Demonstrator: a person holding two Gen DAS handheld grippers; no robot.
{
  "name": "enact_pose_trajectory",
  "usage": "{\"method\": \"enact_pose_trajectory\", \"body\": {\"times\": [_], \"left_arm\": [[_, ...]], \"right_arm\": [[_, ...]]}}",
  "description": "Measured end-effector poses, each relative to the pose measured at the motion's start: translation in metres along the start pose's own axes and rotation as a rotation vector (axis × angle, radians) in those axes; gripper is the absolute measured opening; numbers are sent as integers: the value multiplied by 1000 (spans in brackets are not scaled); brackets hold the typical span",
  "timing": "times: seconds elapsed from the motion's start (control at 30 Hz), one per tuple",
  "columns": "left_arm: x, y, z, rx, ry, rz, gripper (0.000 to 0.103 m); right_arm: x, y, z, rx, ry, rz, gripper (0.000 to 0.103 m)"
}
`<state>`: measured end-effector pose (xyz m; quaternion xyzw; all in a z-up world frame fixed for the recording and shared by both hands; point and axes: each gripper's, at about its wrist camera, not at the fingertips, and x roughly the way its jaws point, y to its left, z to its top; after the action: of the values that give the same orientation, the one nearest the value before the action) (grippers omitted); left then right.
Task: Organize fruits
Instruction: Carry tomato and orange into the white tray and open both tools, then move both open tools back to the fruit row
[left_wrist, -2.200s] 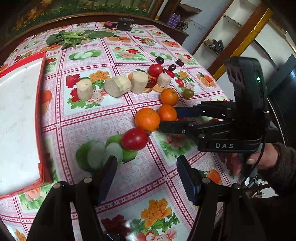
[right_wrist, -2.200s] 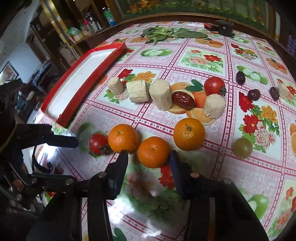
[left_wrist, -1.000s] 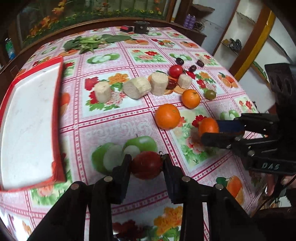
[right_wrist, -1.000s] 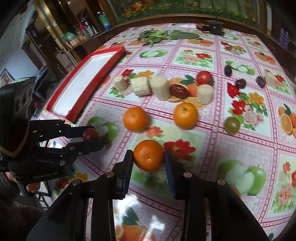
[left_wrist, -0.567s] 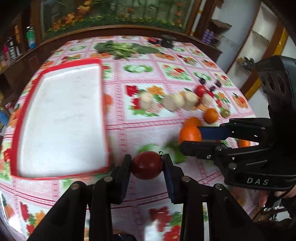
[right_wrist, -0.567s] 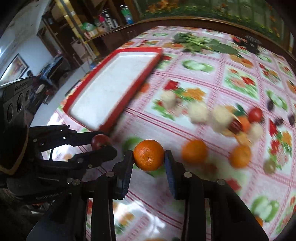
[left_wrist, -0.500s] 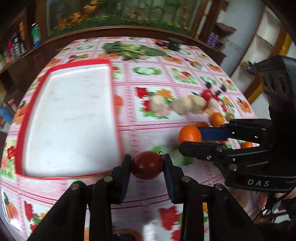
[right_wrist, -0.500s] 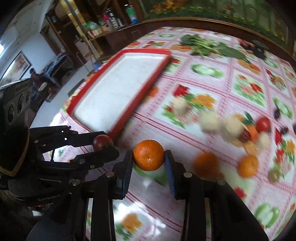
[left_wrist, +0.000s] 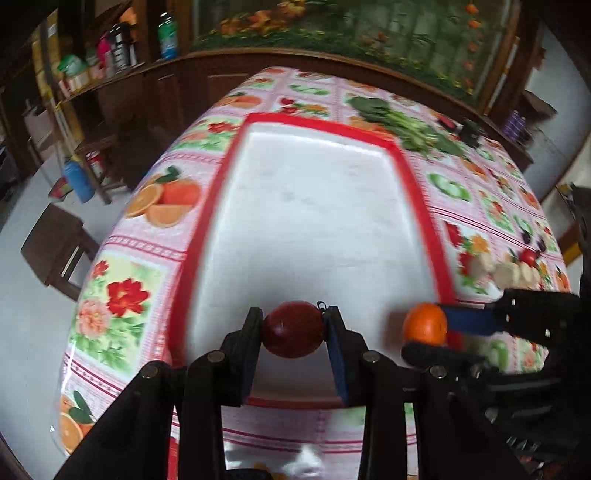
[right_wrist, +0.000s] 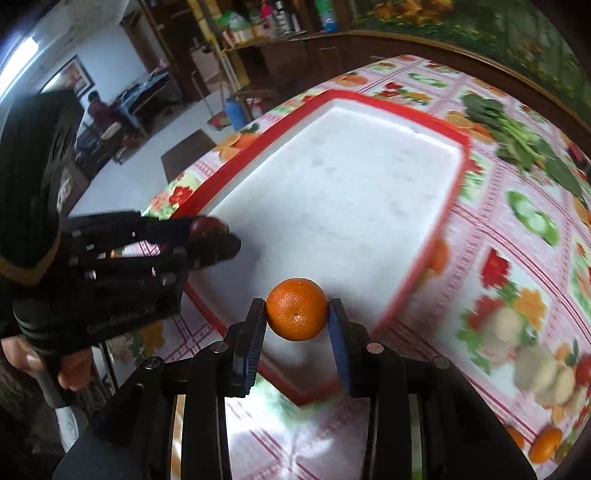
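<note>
Both fruits have left the counter and now hang over the near end of the red-rimmed white plastic tray (left_wrist: 417, 192), so dropping them in is likely next. The left tool (left_wrist: 293, 328) is clenched on the round dark-red tomato (left_wrist: 293, 334); the right tool (right_wrist: 297, 319) is clenched on the small round orange (right_wrist: 297, 309). Farther right, pale cut chunks (left_wrist: 509, 271) remain on the floral-cloth counter (left_wrist: 122, 291).
</note>
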<state>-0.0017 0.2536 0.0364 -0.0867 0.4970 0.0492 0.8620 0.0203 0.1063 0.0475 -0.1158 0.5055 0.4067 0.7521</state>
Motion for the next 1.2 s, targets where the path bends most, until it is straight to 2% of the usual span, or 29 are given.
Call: {"method": "enact_pose_trajectory", "body": {"times": [0.27,0.57,0.97,1.2], "left_arm": [[18,19,-3,-24,40,45,37],[18,20,-5,-27,49,64,38],[5,9,-13,-17,35,139,61],[-9,-7,-17,-9,19,158,62]], "right_arm": [[29,14,12,-50,38,-15,33],[30,16,11,-43,48,-13,40],[1,13,-4,21,11,11,48],[-21,8,-24,44,1,19,58]]}}
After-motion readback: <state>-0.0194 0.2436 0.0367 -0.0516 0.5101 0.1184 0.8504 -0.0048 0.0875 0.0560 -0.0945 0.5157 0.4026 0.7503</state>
